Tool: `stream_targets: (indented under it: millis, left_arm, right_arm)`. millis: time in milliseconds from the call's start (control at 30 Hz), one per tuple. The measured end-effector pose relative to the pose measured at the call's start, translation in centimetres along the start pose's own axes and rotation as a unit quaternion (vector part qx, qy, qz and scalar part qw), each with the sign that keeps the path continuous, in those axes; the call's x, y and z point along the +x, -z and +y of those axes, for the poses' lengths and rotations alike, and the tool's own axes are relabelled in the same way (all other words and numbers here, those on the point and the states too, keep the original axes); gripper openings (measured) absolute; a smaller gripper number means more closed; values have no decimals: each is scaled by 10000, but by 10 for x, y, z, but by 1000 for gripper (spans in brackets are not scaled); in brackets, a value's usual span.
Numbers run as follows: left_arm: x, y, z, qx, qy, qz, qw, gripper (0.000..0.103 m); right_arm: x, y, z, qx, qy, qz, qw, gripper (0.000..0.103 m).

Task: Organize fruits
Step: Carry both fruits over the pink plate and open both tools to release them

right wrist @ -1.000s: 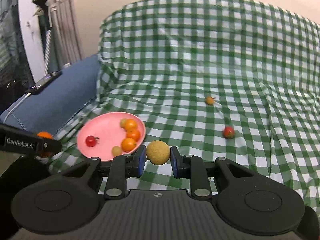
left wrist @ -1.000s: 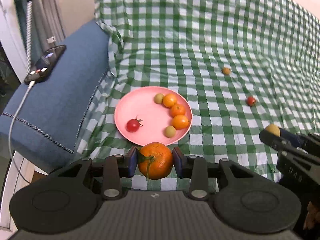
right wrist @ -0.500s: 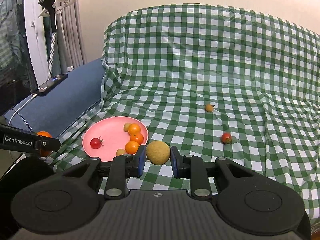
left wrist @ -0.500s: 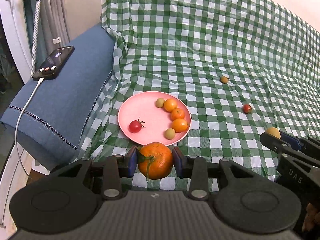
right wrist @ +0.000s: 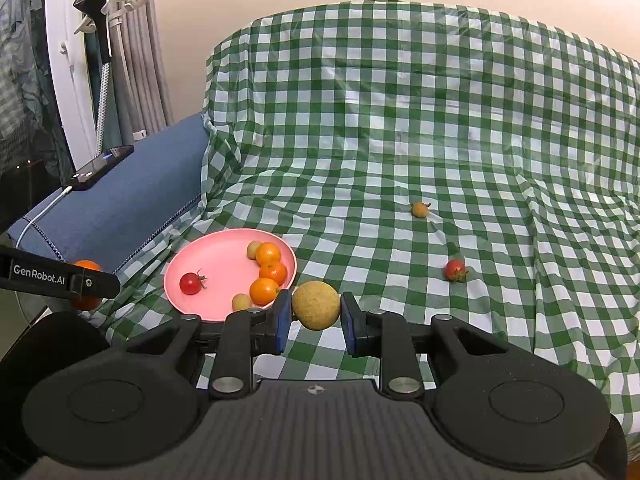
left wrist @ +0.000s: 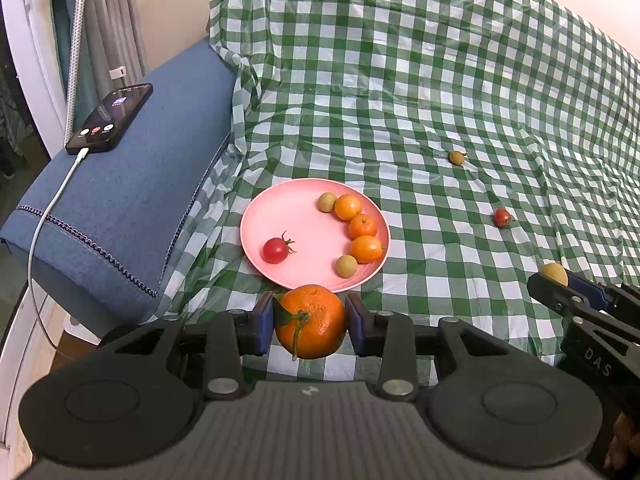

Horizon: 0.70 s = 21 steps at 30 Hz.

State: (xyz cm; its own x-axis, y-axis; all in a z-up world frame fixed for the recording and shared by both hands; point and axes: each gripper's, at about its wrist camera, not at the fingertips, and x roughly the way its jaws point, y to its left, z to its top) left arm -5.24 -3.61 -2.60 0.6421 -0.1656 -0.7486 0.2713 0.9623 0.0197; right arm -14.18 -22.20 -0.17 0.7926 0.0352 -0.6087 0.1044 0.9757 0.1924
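**Both grippers holding round fruit beside the pink plate**

The left gripper (left wrist: 310,322) is pinching a mandarin (left wrist: 311,322) between its flat blue pads; the glossy, dimpled orange skin is showing a green stem and a curled leaf on the near side. The fruit is hanging just in front of the near rim of the pink plate (left wrist: 280,208), a smooth, shallow, round dish lying on the checked cloth (left wrist: 400,80).

The right gripper (right wrist: 316,316) is clamping a tan ball-shaped fruit (right wrist: 316,305) with a matte, finely rough skin. Its fingers (right wrist: 282,316) are pressing against both sides of the fruit, which is sitting just to the right of the plate's rim.

The plate is carrying a shiny red cherry tomato (left wrist: 275,250) with a green calyx on its left half. Along its right edge three small glossy orange fruits (left wrist: 362,226) are lying in a curved row, with one small dull yellow-green fruit (left wrist: 327,202) at the far end of the row and another (left wrist: 346,266) at the near end.

Two pieces are lying loose on the cloth, well apart from the plate: a small brownish-yellow fruit (left wrist: 456,157) farther back and a red cherry tomato (left wrist: 502,218) nearer.

The cloth is a thin, slightly wrinkled green-and-white gingham with a plastic sheen, draped over a sofa. On the left, a blue woven armrest (left wrist: 132,200) with a stitched edge is supporting a black smartphone (left wrist: 110,118) attached to a white cable (left wrist: 44,216).
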Motion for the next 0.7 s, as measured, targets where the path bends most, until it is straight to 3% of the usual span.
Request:
stream_targets:
  millis: [367, 700]
  left_arm:
    - [23, -9, 8, -136, -13, 293, 9995, 41]
    - [81, -48, 33, -437, -188, 771, 9959, 41]
  right_arm:
    - [21, -2, -1, -110, -109, 180, 9997, 27]
    - [74, -18, 24, -412, -522, 434, 9968, 27]
